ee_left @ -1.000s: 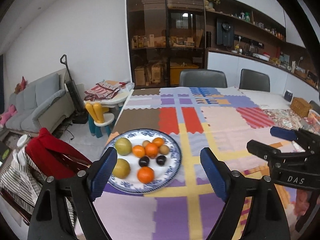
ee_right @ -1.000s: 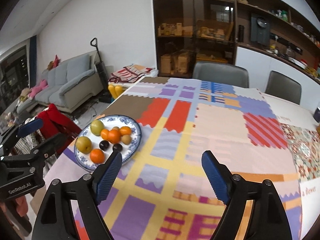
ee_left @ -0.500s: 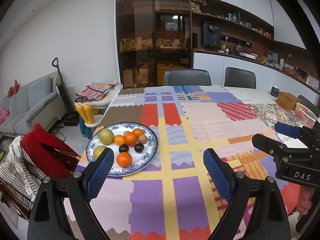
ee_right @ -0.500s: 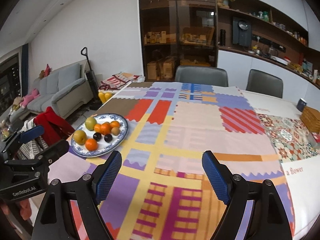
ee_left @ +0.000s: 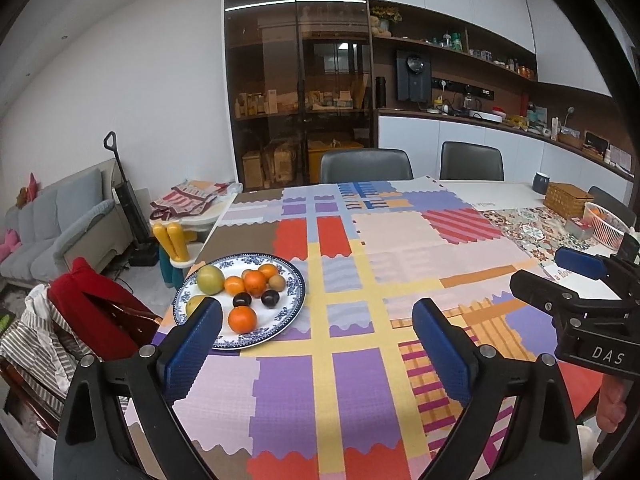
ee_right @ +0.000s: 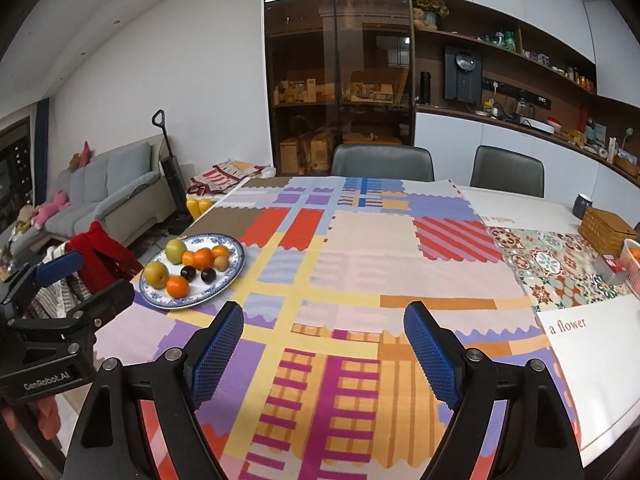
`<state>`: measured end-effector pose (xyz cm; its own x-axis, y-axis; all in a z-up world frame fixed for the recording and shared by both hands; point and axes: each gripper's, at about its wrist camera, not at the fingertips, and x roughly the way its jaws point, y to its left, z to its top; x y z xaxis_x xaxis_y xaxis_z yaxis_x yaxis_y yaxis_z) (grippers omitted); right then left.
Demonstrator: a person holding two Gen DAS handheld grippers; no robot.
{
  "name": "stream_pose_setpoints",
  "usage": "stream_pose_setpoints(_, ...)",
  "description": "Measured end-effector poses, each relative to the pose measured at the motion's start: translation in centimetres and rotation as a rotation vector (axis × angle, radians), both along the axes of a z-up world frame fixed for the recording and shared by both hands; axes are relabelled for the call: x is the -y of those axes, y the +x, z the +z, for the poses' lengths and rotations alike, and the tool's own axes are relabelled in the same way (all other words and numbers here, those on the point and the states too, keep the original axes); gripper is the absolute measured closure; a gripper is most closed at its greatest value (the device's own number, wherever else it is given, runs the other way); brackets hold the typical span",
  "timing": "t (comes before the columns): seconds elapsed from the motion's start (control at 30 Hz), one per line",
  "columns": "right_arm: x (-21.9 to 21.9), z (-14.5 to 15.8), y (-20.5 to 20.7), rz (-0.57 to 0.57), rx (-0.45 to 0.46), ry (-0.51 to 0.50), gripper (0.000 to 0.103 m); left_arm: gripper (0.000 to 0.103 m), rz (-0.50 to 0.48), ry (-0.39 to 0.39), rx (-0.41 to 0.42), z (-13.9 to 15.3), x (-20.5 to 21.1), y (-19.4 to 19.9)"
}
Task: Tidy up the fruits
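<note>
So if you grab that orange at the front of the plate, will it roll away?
Probably it could: the front orange is round and sits loose on the shallow plate. Its skin looks smooth, so maybe slippery. It likely feels firm.

A patchwork cloth (ee_right: 360,256) in red, purple, yellow and pink blocks is covering the bench. At two o'clock on it, a woven box (ee_right: 606,230) is sitting beside a dark mug (ee_right: 582,206), with a white mesh basket (ee_left: 604,228) nearer the edge. Two dark chairs (ee_right: 382,162) are standing at twelve o'clock, in front of a tall glass cabinet (ee_right: 338,80). At nine o'clock a grey sofa (ee_right: 108,192) is lining the wall, an upright vacuum (ee_right: 170,184) is leaning near it, and a red garment (ee_left: 86,300) is hanging over a chair.
</note>
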<state>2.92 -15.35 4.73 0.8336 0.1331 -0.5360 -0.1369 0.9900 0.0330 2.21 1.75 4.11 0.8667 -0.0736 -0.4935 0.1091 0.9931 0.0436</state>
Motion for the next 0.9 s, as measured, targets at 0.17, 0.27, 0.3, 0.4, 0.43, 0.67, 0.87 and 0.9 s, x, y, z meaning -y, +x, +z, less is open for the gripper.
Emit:
stream_pose_setpoints(0.17, 0.2, 0.1, -0.5, -0.003, 0.009, 0.006, 0.020, 0.001, -0.002, -0.011, -0.006, -0.1, 0.0, -0.2)
stream_pose_setpoints(0.27, 0.3, 0.0, -0.7, -0.005, 0.013, 0.005, 0.020, 0.000, -0.001, -0.015, 0.002, 0.0, 0.0, -0.5)
stream_pose_setpoints(0.3, 0.3, 0.0, -0.7, -0.005, 0.013, 0.005, 0.020, 0.000, -0.001, -0.014, 0.004, 0.0, 0.0, -0.6)
stream_pose_setpoints(0.4, 0.3, 0.0, -0.8, -0.003, 0.009, 0.009, 0.020, 0.000, 0.002, -0.009, 0.014, 0.1, 0.1, -0.8)
stream_pose_setpoints(0.43, 0.3, 0.0, -0.8, -0.004, 0.008, 0.009, 0.020, 0.000, 0.006, -0.008, 0.019, 0.2, 0.1, -0.8)
stream_pose_setpoints(0.67, 0.4, 0.0, -1.1, -0.009, 0.008, 0.007, 0.020, 0.000, -0.001, -0.028, 0.021, 0.2, 0.0, -0.7)
stream_pose_setpoints(0.87, 0.4, 0.1, -1.1, -0.010, 0.004, 0.008, 0.020, 0.000, 0.004, -0.028, 0.023, 0.1, -0.2, -0.6)
stream_pose_setpoints(0.9, 0.4, 0.1, -1.1, -0.010, 0.004, 0.008, 0.020, 0.000, 0.003, -0.028, 0.022, 0.1, -0.2, -0.6)
